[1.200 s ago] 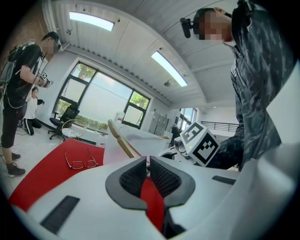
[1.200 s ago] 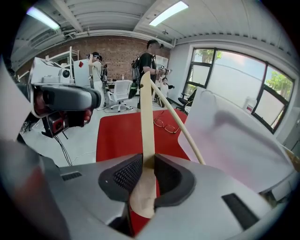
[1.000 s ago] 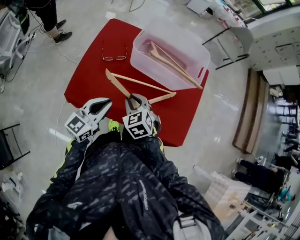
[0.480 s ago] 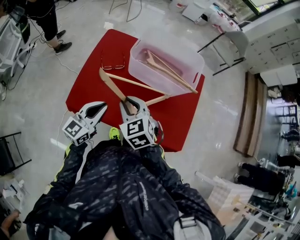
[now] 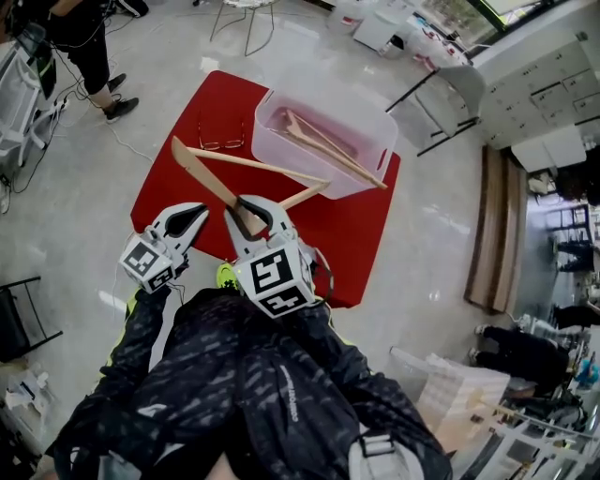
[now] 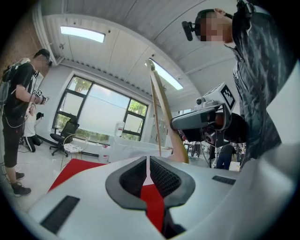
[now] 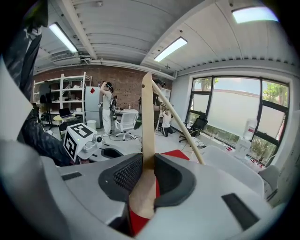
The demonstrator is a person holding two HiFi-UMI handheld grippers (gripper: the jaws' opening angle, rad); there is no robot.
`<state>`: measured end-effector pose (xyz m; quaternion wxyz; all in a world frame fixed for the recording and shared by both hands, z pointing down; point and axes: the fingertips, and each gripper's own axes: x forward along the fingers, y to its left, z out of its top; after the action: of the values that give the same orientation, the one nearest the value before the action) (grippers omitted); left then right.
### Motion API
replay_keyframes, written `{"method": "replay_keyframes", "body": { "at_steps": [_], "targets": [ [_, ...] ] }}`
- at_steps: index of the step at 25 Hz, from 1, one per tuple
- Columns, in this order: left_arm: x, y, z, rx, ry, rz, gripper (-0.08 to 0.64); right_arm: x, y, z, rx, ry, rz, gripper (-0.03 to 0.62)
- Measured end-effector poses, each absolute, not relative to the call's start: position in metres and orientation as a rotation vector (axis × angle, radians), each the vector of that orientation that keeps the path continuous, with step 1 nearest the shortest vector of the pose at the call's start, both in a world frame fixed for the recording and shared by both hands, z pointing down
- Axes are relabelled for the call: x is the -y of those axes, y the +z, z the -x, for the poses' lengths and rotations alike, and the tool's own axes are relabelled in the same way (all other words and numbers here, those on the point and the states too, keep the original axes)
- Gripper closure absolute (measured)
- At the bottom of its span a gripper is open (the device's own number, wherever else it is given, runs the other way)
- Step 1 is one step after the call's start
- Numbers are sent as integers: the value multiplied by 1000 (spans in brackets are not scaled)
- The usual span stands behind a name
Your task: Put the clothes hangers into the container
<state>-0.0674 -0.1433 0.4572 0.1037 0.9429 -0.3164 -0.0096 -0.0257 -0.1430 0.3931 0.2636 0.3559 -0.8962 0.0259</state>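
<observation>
My right gripper (image 5: 251, 214) is shut on one arm of a wooden hanger (image 5: 251, 165) and holds it in the air above the red table (image 5: 361, 248), just short of the container. In the right gripper view the hanger (image 7: 147, 117) stands up between the pads of the right gripper (image 7: 146, 166). A clear plastic container (image 5: 330, 101) sits at the table's far side with another wooden hanger (image 5: 330, 147) lying in it. My left gripper (image 5: 190, 218) hovers to the left of the right one, shut on nothing. In its own view the left gripper (image 6: 149, 168) has its pads together.
A pair of glasses (image 5: 221, 143) lies on the table left of the container. A person (image 5: 89, 52) stands at the far left beside equipment racks. A wire stool (image 5: 246, 14) stands beyond the table, and a chair (image 5: 464, 89) and cabinets are at the right.
The right gripper has risen with the hanger, lifting it off the table; the hanger now hangs higher and further left in the view. The left gripper has risen a little.
</observation>
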Motion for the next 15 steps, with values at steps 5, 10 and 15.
{"method": "replay_keyframes", "body": {
  "at_steps": [5,10,15],
  "targets": [
    [147,439,66,926,-52,-2824,548,140,356,27,2451,40,-968,505],
    [155,427,62,926,-73,-2847,548,138,322,28,2501,20,-970,505],
    [155,416,51,907,-95,-2875,548,140,293,17,2559,55,-989,505]
  ]
}}
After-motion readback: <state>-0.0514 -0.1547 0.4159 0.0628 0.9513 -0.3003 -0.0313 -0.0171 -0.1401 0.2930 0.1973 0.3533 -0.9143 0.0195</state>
